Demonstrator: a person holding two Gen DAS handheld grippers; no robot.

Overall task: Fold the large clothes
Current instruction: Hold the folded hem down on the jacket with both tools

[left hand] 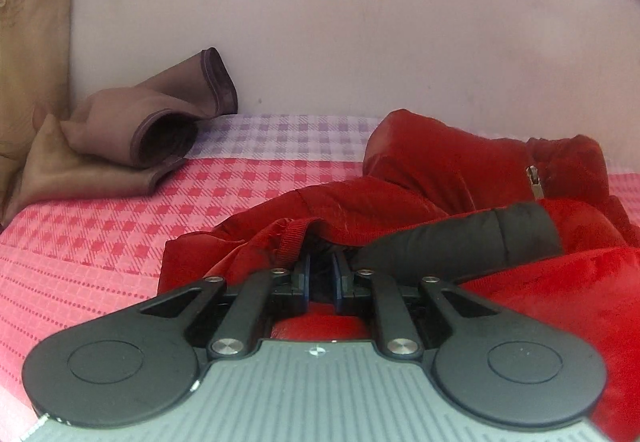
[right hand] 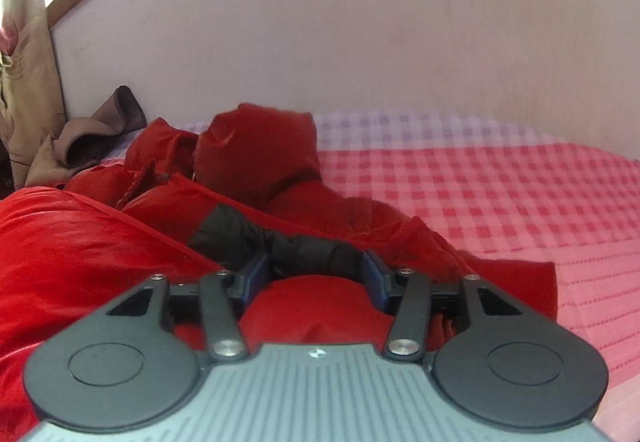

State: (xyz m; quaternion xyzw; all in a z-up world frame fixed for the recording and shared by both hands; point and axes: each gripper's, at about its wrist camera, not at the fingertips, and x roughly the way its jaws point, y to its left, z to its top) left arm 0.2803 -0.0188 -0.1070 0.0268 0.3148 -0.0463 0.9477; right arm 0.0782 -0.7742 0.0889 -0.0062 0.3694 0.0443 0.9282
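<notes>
A red padded jacket (left hand: 440, 178) with black cuffs lies crumpled on the bed. In the left wrist view my left gripper (left hand: 320, 266) is shut on a fold of the jacket near a red strap (left hand: 294, 242), beside a black cuff (left hand: 472, 238). In the right wrist view the jacket (right hand: 100, 250) fills the left and middle. My right gripper (right hand: 316, 270) is open, its jaws wide apart around the other black cuff (right hand: 304, 250), with the blue pads on either side of it.
The bed has a pink and red checked sheet (left hand: 100, 234) (right hand: 500, 202). A brown garment (left hand: 160, 134) (right hand: 92, 138) lies at the back left by a beige curtain (left hand: 32, 42). A pale wall (left hand: 360, 22) stands right behind the bed.
</notes>
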